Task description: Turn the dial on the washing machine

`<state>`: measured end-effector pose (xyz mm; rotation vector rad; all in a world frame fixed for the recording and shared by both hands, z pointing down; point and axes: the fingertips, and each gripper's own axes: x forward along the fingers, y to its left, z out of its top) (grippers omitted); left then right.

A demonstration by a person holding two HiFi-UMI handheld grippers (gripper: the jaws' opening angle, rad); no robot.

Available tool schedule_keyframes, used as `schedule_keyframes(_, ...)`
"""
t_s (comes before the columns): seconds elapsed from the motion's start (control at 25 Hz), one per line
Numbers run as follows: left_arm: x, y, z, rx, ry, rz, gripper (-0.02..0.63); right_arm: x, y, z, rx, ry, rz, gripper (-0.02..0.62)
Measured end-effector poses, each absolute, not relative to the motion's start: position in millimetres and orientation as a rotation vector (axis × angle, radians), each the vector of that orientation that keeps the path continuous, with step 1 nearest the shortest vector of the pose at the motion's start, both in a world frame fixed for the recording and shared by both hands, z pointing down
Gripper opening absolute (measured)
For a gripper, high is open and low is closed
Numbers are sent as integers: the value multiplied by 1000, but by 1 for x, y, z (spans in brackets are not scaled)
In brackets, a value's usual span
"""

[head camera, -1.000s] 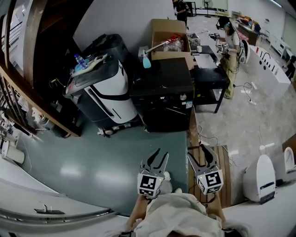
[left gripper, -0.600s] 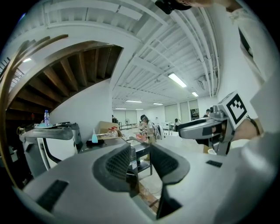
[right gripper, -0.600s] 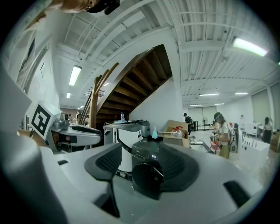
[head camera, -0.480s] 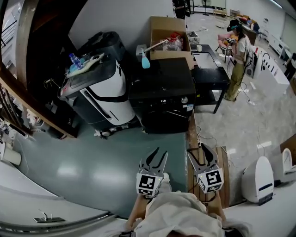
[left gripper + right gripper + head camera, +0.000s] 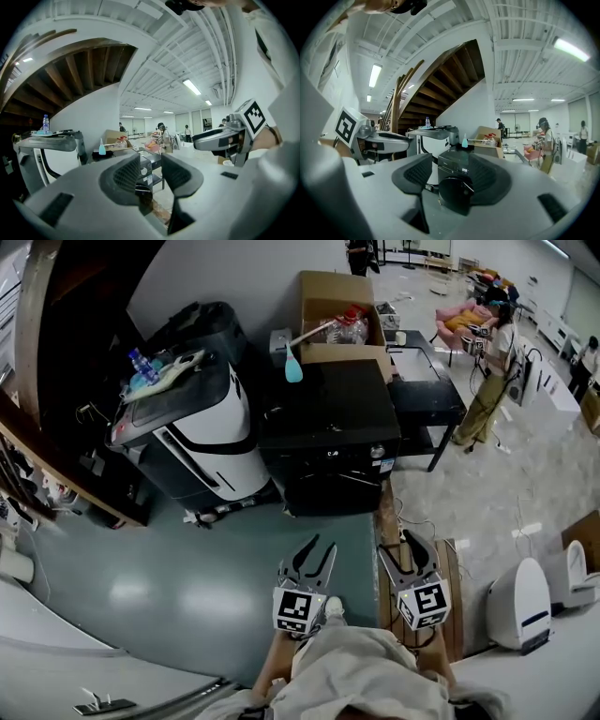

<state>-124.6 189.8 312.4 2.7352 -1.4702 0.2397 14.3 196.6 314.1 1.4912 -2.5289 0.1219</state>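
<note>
The black washing machine (image 5: 328, 427) stands across the green floor ahead of me, and its small pale dial (image 5: 376, 453) is on the front panel at the right. Both grippers hang low in the head view, well short of the machine. My left gripper (image 5: 315, 557) is open with nothing between its jaws. My right gripper (image 5: 401, 554) is closing its jaws on empty air. In the left gripper view the machine (image 5: 146, 165) shows far off between the pads. The right gripper view frames its dark front (image 5: 457, 174) and round door.
A white and black appliance (image 5: 202, 427) with a bottle on top stands left of the washer. A cardboard box (image 5: 339, 320) sits behind it and a black table (image 5: 427, 390) to its right. A person (image 5: 492, 362) stands at the back right. A white unit (image 5: 520, 601) sits at the right.
The view has crept towards the washing machine, which now sits a little lower in the frame. The person at the back has walked to the right. Both grippers stay at the bottom.
</note>
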Motion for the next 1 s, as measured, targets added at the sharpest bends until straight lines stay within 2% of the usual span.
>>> schedule_keyframes(0.44, -147, 145, 308, 2785, -1402, 187, 141, -5, 160, 309, 1556, -2455, 98, 235)
schedule_keyframes(1.0, -130, 107, 313, 2803, -1335, 224, 141, 16, 128, 315, 1624, -2410, 148, 227)
